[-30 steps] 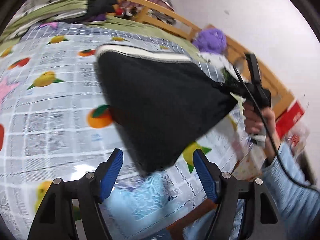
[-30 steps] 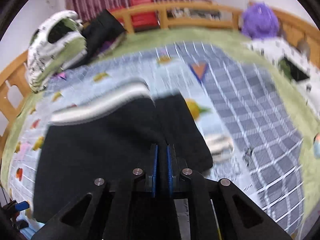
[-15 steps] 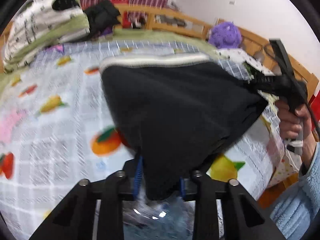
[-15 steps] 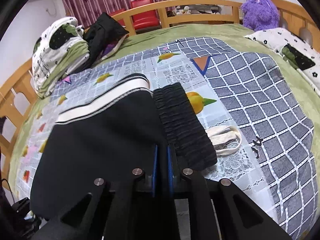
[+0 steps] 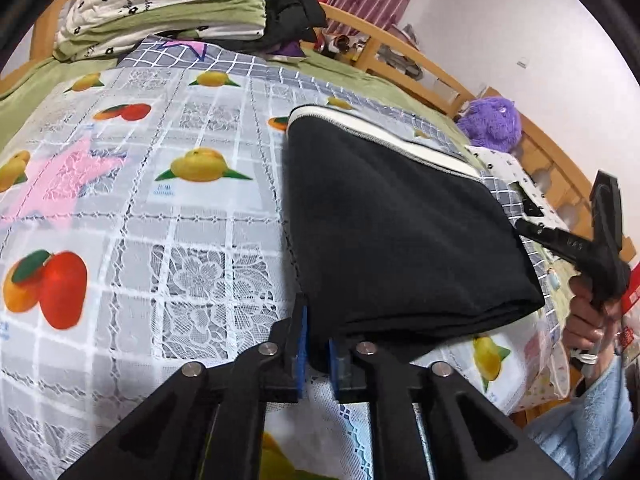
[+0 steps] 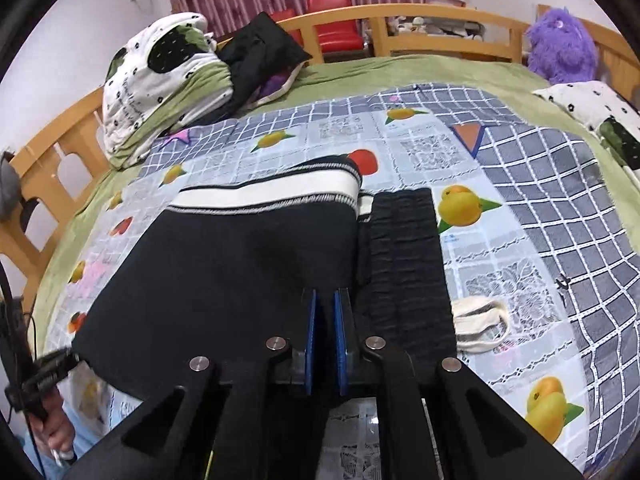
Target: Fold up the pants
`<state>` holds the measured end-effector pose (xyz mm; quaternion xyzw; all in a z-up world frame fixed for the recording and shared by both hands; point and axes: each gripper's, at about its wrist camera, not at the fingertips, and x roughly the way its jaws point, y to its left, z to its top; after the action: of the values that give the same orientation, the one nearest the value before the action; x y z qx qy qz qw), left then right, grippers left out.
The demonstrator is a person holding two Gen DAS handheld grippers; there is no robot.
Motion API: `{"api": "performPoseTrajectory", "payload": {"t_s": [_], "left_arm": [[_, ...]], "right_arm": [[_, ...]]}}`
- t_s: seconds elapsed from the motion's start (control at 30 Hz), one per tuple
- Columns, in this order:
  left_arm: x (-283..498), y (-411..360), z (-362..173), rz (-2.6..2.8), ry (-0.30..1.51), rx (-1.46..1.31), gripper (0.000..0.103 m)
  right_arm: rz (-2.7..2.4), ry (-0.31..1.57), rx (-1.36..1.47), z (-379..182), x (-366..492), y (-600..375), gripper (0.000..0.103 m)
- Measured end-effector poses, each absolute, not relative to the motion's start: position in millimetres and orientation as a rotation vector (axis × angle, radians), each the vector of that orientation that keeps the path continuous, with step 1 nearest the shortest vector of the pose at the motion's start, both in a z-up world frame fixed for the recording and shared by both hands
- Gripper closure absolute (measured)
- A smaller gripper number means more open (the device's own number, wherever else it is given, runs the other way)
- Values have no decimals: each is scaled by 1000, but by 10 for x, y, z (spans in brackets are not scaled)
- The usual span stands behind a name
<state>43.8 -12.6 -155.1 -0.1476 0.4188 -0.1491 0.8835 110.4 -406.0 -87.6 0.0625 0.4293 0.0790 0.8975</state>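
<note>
Wooden rails ring the bed [image 6: 400, 68], whose green blanket is covered by a lace-and-fruit-print cloth [image 5: 160, 240] that serves as the folding surface. Across its near half lie the pants [image 6: 240, 272], black and already doubled, a white-striped band at the far edge and the ribbed waistband [image 6: 404, 264] showing at the right. Each claw takes a near corner, probably so the fold can be carried over evenly without the layers slipping. The left claw [image 5: 316, 338] has just been closing and is clamped on the near left corner of the cloth. The right claw [image 6: 325, 340] has its jaws a narrow gap apart, just been easing open; whether black fabric is pinched there I cannot tell.
</note>
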Motion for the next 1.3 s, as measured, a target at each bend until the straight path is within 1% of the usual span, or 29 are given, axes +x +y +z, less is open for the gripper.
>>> {"api": "performPoseTrajectory", "payload": {"t_s": [0.03, 0.07, 0.13, 0.2, 0.23, 0.27, 0.3, 0.43, 0.53, 0.6, 0.67, 0.7, 0.73, 0.77, 0.8, 0.87, 0.9, 0.93, 0.97, 1.0, 1.07, 1.13, 1.2, 1.27, 1.3], "left_arm": [[473, -163, -1583, -298, 877, -298, 81], [490, -185, -1599, -283, 877, -289, 80], [536, -202, -1620, -274, 873, -295, 80], [571, -202, -1637, -266, 867, -311, 82], [591, -194, -1641, -268, 863, -316, 95], [594, -176, -1630, -277, 852, -322, 95], [566, -140, -1597, -270, 824, -324, 95], [486, 93, -1450, -247, 762, -348, 96], [384, 409, -1379, -197, 733, -353, 96], [316, 581, -1400, -176, 746, -353, 96], [265, 694, -1471, -189, 796, -354, 95], [247, 702, -1502, -197, 817, -348, 95], [222, 698, -1538, -207, 845, -329, 92], [182, 680, -1563, -210, 865, -304, 91], [133, 667, -1575, -207, 867, -288, 88], [0, 663, -1553, -192, 843, -245, 71], [-70, 679, -1526, -186, 825, -235, 67], [-115, 723, -1510, -185, 816, -239, 61], [-160, 781, -1495, -190, 815, -256, 55], [-196, 842, -1482, -203, 818, -280, 53], [-261, 922, -1442, -220, 812, -308, 52], [-332, 980, -1371, -207, 791, -305, 50], [-359, 982, -1335, -201, 779, -296, 48], [-324, 941, -1313, -217, 773, -299, 47], [-312, 911, -1308, -224, 772, -299, 47]], "right_arm": [[168, 905, 144, -899, 1129, -4068, 84], [190, 933, 171, -954, 1168, -4079, 74], [182, 984, 194, -1109, 1249, -4076, 73], [149, 999, 171, -1216, 1301, -4029, 71], [135, 999, 158, -1240, 1312, -4000, 74], [117, 987, 134, -1229, 1309, -3956, 88], [137, 976, 141, -1205, 1297, -3937, 94], [212, 905, 229, -989, 1205, -3841, 94], [294, 905, 255, -930, 1180, -3645, 94], [351, 930, 240, -945, 1169, -3498, 94], [393, 960, 199, -1010, 1168, -3361, 92], [390, 973, 171, -1054, 1176, -3303, 87], [374, 982, 150, -1095, 1197, -3269, 84], [353, 993, 139, -1146, 1220, -3250, 77], [336, 1003, 147, -1193, 1241, -3256, 74], [320, 1025, 191, -1297, 1319, -3277, 74], [315, 1033, 202, -1339, 1355, -3266, 75], [308, 1035, 200, -1369, 1385, -3232, 78], [312, 1035, 194, -1370, 1406, -3199, 91], [319, 1028, 184, -1342, 1405, -3164, 93], [345, 973, 195, -1117, 1355, -3185, 94], [384, 888, 215, -813, 1239, -3278, 94], [366, 819, 174, -616, 1159, -3370, 94], [306, 823, 154, -641, 1193, -3476, 94], [266, 864, 148, -767, 1268, -3524, 94]]}}
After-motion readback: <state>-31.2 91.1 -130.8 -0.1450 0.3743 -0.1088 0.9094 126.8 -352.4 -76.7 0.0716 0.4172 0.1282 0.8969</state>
